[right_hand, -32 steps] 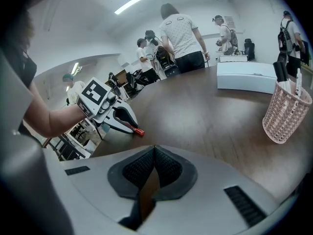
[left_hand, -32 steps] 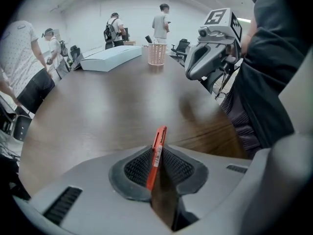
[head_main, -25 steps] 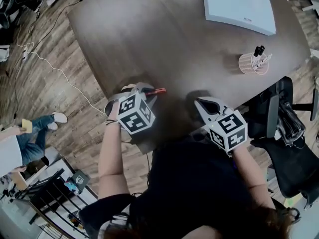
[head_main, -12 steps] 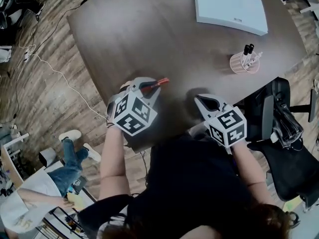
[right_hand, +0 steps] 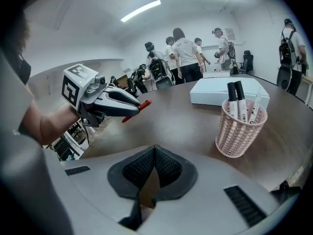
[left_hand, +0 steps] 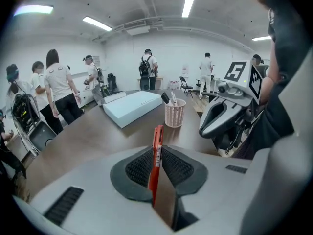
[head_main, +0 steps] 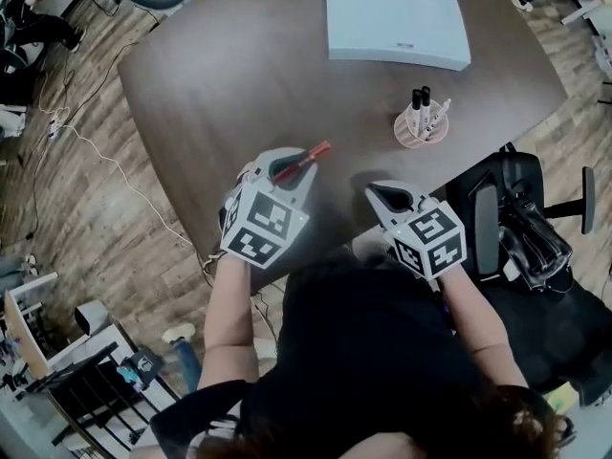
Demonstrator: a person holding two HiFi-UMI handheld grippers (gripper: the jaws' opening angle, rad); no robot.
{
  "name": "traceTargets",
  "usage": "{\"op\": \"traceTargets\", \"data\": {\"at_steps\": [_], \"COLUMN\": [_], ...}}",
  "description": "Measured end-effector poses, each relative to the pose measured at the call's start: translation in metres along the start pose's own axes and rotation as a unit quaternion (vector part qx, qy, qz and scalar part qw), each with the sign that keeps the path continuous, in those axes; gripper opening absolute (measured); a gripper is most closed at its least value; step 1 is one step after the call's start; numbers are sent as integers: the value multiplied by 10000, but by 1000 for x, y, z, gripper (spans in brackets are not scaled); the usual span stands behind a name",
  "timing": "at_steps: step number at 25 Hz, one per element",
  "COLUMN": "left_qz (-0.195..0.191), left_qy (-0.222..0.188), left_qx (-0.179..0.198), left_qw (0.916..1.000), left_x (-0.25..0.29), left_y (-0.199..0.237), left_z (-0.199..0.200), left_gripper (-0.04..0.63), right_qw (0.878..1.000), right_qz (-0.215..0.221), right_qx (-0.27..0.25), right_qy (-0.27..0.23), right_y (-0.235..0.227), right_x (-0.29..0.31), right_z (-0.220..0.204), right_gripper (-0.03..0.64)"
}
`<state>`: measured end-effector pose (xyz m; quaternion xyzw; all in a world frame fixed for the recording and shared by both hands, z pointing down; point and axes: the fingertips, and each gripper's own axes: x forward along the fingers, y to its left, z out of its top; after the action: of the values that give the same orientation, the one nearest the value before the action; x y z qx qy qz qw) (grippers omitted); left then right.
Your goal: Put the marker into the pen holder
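Note:
A red marker (head_main: pixel 308 155) (left_hand: pixel 156 155) is clamped between the pads of my left gripper (head_main: pixel 285 166) (left_hand: pixel 155 165), its tip sticking out ahead over the dark table (head_main: pixel 229 75). From the right gripper view the same marker (right_hand: pixel 134 109) juts from the left gripper (right_hand: pixel 105 102). The pink mesh pen holder (head_main: pixel 418 127) (left_hand: pixel 174 112) (right_hand: pixel 240 129) stands upright on the table to the front right and holds several pens. My right gripper (head_main: pixel 390 197) (right_hand: pixel 154 163) hangs near the table's front edge, shut with nothing between its pads.
A flat white box (head_main: pixel 397 19) (left_hand: pixel 132 106) (right_hand: pixel 227 89) lies at the far side of the table. A black office chair (head_main: pixel 521 228) stands at the right. Several people (left_hand: pixel 56 87) (right_hand: pixel 188 53) stand in the room beyond the table.
Both grippers have shifted slightly forward over the table with the marker still held. The pen holder and white box appear further left and lower in the head view.

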<state>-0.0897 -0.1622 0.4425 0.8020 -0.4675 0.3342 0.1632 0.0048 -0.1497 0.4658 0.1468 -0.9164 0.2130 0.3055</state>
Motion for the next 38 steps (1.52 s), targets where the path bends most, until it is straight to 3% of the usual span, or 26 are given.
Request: {"op": "traceTargets", "data": {"at_steps": [4, 8, 13, 17, 25, 31, 34, 38], "left_qz": [-15, -80, -284, -544, -1012, -1122, -1130, -1098], "left_qy": [-587, -1365, -2447, -2957, -3791, -4214, -4298, -4298], "left_qx": [5, -120, -316, -552, -1447, -2046, -2182, -2115], "left_qw": [9983, 9905, 9687, 9521, 9084, 8764, 8688, 8709], "left_x": [12, 21, 29, 40, 52, 61, 70, 79], "left_y": [-11, -18, -32, -42, -40, -30, -30, -35], "left_z": [47, 95, 142, 160, 184, 191, 194, 197], "left_gripper": [72, 72, 72, 72, 72, 72, 72, 71], "right_qw": [9997, 9988, 9975, 9964, 9955, 9954, 9953, 9952], "right_qz": [-111, -252, -372, -472, -549, -564, -561, -538], "right_qx": [141, 292, 444, 566, 676, 696, 717, 747], "right_qy": [-156, -295, -394, -416, -375, -328, -327, -326], "right_y": [-23, -44, -68, -80, -99, -109, -113, -116], "right_x": [-16, -31, -44, -52, -62, -66, -68, -69], "right_z": [-4, -7, -12, -19, -30, -36, -39, -40], "right_gripper": [17, 17, 17, 17, 17, 17, 17, 17]}}
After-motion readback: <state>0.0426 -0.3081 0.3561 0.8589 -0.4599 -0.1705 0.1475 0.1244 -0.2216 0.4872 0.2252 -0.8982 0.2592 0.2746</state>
